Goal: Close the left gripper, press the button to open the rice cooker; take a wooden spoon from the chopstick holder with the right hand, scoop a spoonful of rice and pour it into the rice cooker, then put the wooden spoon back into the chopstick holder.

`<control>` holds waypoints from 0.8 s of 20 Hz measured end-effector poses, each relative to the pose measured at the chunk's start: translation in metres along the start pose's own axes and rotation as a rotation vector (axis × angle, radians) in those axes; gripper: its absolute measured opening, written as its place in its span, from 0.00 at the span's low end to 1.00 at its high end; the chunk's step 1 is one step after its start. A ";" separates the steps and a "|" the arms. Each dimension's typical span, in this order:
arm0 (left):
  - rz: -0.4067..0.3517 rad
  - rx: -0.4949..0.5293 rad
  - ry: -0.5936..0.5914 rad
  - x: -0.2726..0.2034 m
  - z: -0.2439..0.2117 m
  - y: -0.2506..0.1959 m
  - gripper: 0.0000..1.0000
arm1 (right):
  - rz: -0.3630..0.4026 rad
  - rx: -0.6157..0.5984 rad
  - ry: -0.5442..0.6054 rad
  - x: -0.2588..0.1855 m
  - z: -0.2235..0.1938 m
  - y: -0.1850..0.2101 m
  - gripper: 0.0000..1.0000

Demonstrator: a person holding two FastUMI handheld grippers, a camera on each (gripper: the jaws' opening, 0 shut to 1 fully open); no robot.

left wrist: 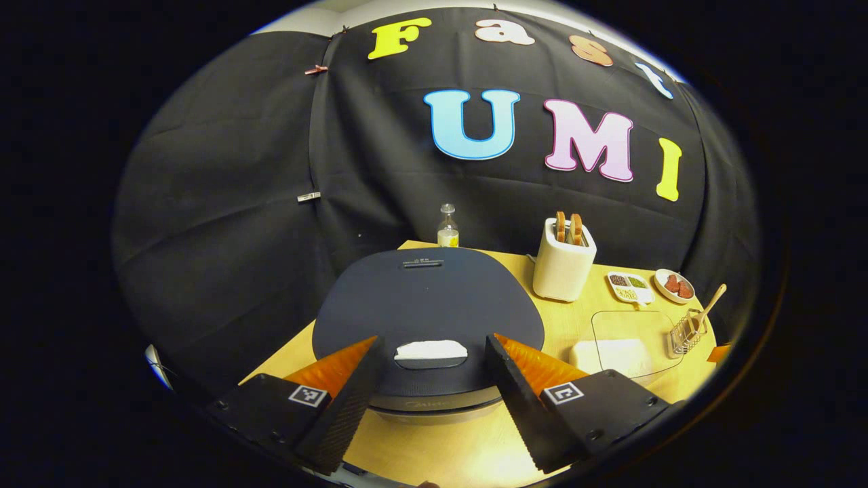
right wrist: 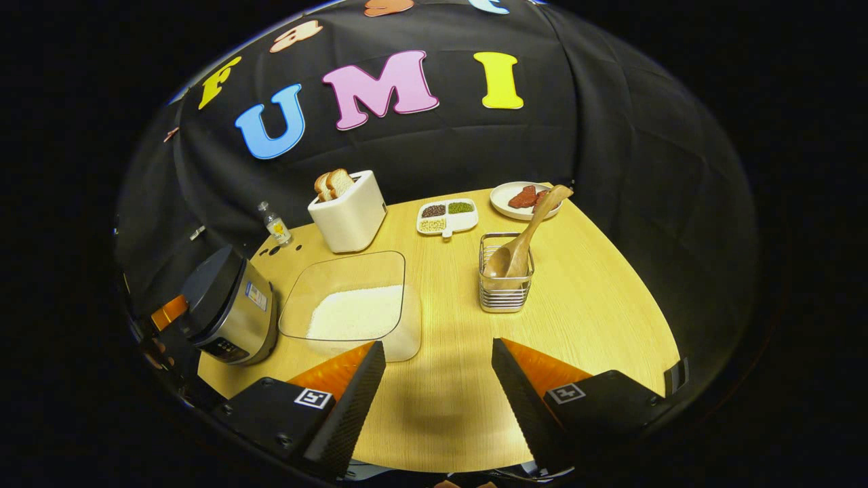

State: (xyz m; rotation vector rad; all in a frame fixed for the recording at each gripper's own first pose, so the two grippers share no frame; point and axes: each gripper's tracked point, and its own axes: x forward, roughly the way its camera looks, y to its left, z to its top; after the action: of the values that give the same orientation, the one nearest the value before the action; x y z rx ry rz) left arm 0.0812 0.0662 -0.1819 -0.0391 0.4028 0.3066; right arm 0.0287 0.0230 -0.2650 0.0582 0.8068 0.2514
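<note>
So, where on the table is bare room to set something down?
The widest bare patch lies in front of the holder, running to the near and right table edge. A narrower strip runs between the rice tub and the holder. The back is crowded: toaster, tray, plate.

A staged kitchen set inside a recording booth is shown: a black cloth wall (right wrist: 644, 169) is hung behind a wooden table (right wrist: 597, 298), on which a rice cooker (left wrist: 427, 305), a toaster (right wrist: 347, 210) with bread and small food dishes (right wrist: 447, 217) are laid out ahead of the claws.
</note>
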 end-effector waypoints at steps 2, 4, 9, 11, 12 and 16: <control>-0.008 0.010 -0.007 0.002 0.000 -0.001 1.00 | 0.019 -0.026 0.007 -0.002 -0.001 0.008 0.99; -0.009 0.011 0.019 0.004 -0.002 -0.001 1.00 | 0.053 -0.019 -0.003 -0.009 0.003 0.016 0.99; -0.032 -0.009 0.016 0.010 -0.004 -0.003 1.00 | 0.140 -0.042 -0.035 -0.025 0.005 0.009 0.99; -0.016 -0.003 0.020 0.014 -0.006 -0.004 1.00 | 0.161 -0.066 -0.078 -0.034 0.009 -0.001 0.99; -0.015 0.009 0.002 0.013 -0.003 -0.006 1.00 | 0.164 -0.084 -0.094 -0.037 0.008 -0.006 0.99; 0.052 0.063 -0.031 -0.005 0.010 -0.002 0.98 | 0.190 -0.153 -0.151 -0.058 0.016 -0.021 0.99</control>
State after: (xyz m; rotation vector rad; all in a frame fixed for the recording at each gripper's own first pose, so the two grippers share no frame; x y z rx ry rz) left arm 0.0809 0.0640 -0.1710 0.0376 0.3831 0.3448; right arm 0.0063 -0.0110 -0.2163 0.0095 0.6301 0.4823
